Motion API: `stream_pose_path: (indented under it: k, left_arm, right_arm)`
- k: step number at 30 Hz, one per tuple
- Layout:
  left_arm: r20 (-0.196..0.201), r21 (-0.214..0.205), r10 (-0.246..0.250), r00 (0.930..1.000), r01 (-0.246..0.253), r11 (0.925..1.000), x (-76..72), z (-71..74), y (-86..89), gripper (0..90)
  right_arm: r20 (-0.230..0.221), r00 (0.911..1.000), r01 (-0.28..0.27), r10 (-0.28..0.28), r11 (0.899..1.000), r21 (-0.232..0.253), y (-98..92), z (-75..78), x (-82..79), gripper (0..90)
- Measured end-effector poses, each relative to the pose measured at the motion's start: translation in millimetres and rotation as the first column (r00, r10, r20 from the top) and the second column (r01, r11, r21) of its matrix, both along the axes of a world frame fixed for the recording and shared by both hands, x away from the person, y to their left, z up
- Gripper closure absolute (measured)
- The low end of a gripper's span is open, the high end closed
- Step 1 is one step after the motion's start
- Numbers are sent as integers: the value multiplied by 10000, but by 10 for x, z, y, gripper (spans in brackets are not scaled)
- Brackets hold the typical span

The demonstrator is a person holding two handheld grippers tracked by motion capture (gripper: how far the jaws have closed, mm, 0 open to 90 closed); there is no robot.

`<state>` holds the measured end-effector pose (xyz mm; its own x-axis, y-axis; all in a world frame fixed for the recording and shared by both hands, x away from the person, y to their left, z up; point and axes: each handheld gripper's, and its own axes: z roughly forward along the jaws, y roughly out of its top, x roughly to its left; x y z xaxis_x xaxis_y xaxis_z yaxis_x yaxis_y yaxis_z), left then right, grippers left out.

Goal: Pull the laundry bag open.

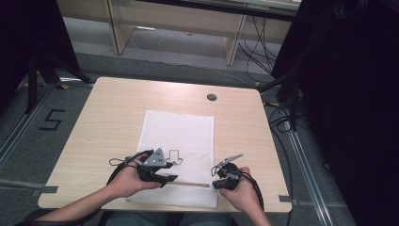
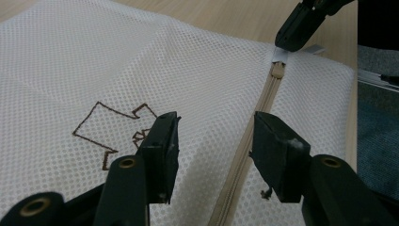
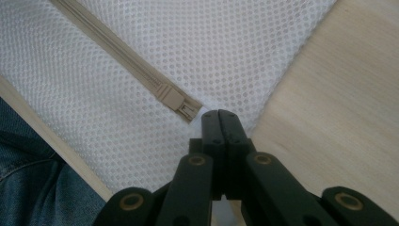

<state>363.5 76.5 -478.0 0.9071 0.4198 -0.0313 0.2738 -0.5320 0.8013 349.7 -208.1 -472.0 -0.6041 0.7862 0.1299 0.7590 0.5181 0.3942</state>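
A white mesh bag (image 1: 179, 136) lies flat on the wooden table, with a brown outline stitched on it (image 2: 110, 129). A beige zipper (image 1: 193, 184) runs along the bag's near edge, and its slider (image 3: 176, 101) sits at the right end. My left gripper (image 1: 170, 174) hovers low over the bag with its jaws open astride the zipper line (image 2: 266, 99), nothing pressed between its pads (image 2: 162, 141). My right gripper (image 1: 213, 183) is shut on the small tab of the bag at the zipper's end (image 2: 281, 55), just past the slider.
The table (image 1: 113, 108) has a round cable hole (image 1: 211, 97) at the back. Its front edge runs close under both hands, with the person's jeans (image 3: 28, 179) below. Cables and a stand leg (image 1: 282, 94) lie on the floor to the right.
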Motion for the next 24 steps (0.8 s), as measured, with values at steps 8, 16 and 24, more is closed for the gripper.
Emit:
stream_pose_path:
  k: [8, 16, 24]
  left_arm:
    - [-33, 34, -337, 9994, 338, 9994, -4, 10, -150, 520]
    - [-33, 154, -654, 9979, 655, 9977, -5, 31, -267, 531]
    - [-188, 93, -1055, 9942, 1056, 9944, -20, 23, -448, 566]
  right_arm:
    - [-115, 9999, -109, 109, 9999, 15, 13, -69, 34, 900]
    - [-134, 9999, 31, -33, 9999, -149, 54, -86, 26, 900]
    - [-180, 9998, 76, -78, 9999, -119, 53, -90, 33, 900]
